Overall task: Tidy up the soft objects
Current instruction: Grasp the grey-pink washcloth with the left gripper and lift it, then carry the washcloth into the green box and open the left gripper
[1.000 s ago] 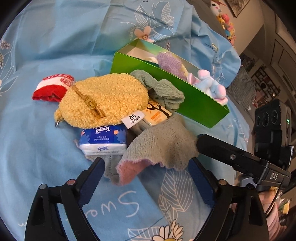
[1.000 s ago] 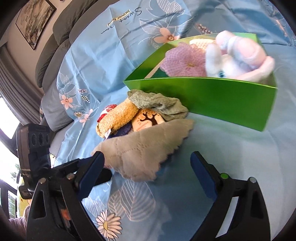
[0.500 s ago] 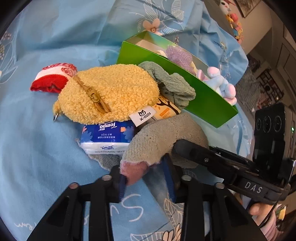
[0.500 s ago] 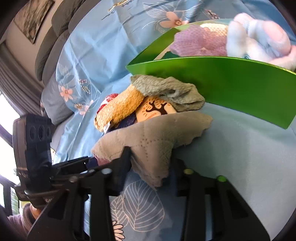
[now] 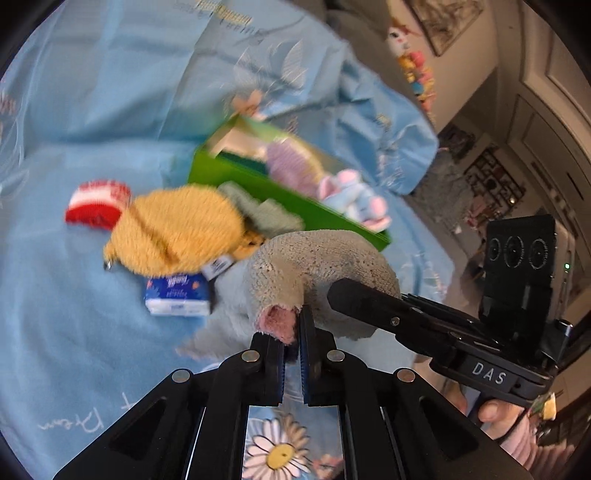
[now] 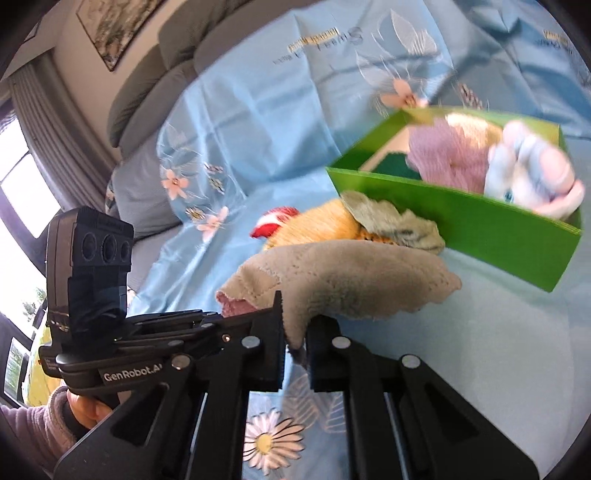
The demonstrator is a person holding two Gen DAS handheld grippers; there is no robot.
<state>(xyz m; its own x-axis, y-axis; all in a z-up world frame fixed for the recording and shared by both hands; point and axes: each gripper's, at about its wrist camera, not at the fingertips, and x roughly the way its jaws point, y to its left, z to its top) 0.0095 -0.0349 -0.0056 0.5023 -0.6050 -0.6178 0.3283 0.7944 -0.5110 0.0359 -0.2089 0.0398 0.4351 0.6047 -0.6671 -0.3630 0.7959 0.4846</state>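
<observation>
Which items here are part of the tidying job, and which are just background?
Job: grey cloth pinched by left gripper and right gripper; green box; yellow plush pouch; red pouch; tissue pack.
Background: blue sheet; wall picture.

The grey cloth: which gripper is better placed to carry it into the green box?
Right, probably. Both the left gripper and the right gripper pinch the grey cloth, but the green box lies on the right gripper's side.

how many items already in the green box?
3 visible: a purple knit piece, a pastel plush toy beside it, and something dark green at the bottom of the green box. More may be hidden underneath.
</observation>
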